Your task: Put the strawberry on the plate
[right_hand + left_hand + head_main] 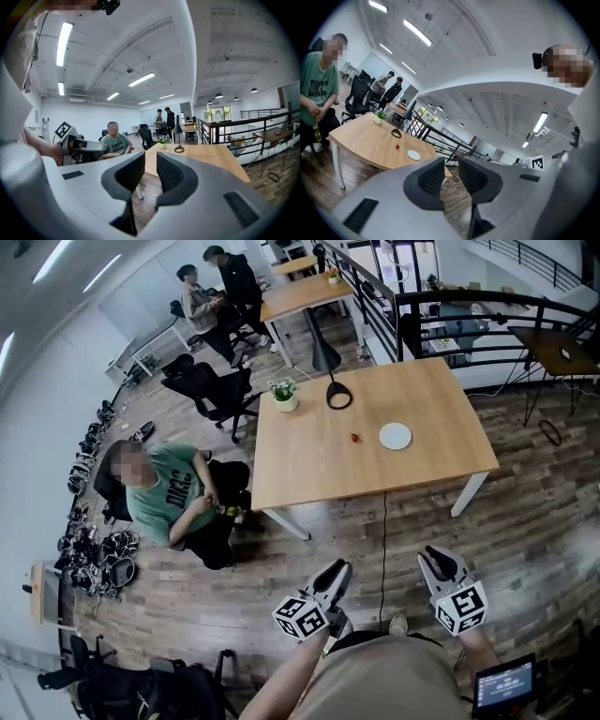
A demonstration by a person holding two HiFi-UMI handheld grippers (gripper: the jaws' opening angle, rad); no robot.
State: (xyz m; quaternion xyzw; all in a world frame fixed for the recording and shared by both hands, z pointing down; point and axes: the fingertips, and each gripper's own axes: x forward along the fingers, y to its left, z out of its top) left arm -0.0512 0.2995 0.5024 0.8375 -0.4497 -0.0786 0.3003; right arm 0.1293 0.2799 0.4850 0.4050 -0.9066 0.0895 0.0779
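While we stand back from the tabletop [309,460], both tools hang low in front of us, well apart from anything on it. Our left tool [336,570] has its jaws slightly apart with a narrow gap between the ribbed pads, and its own view shows nothing in that gap but the wooden floor [525,512] beyond. Our right tool [439,559] is the same: jaws a little apart, nothing held, with the floor and the tabletop's near edge showing through.

We see the strawberry [355,438] lying on the bare wood near the middle of the tabletop, just beside the plate [395,436] but not touching it. The plate is white, round and bare. From the left gripper view, the strawberry [397,146] sits left of the plate [414,154], both far off past the left tool [451,161].

Farther back on the tabletop we find a small potted plant [283,393] near the corner and a black lamp [333,381] beside it. A person in a green shirt [159,493] sits on a chair off the tabletop's left side, also visible past the right tool [151,157].
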